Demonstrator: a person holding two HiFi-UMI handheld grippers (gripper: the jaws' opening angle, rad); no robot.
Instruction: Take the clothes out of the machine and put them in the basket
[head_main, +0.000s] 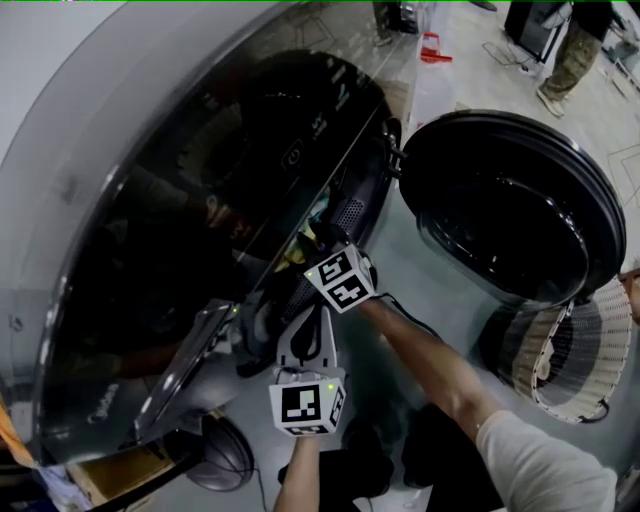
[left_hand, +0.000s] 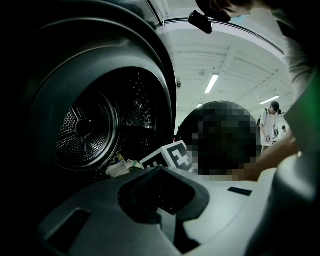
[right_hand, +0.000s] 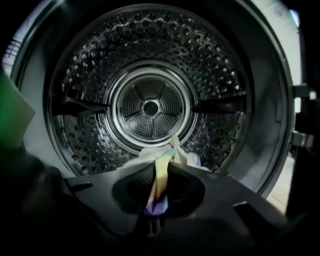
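Observation:
The washing machine fills the left of the head view, and its round door hangs open to the right. My right gripper reaches into the drum opening. In the right gripper view it is shut on a pale cloth with yellow, green and purple in it. The cloth runs to a small heap of clothes on the floor of the drum. My left gripper is just below the opening, outside the drum. Its jaws look shut and empty. The woven basket stands at the lower right.
The open door sits between the drum opening and the basket. From the left gripper view I see the clothes at the drum's lip and the right gripper's marker cube. A person stands far behind. A brown box lies at the lower left.

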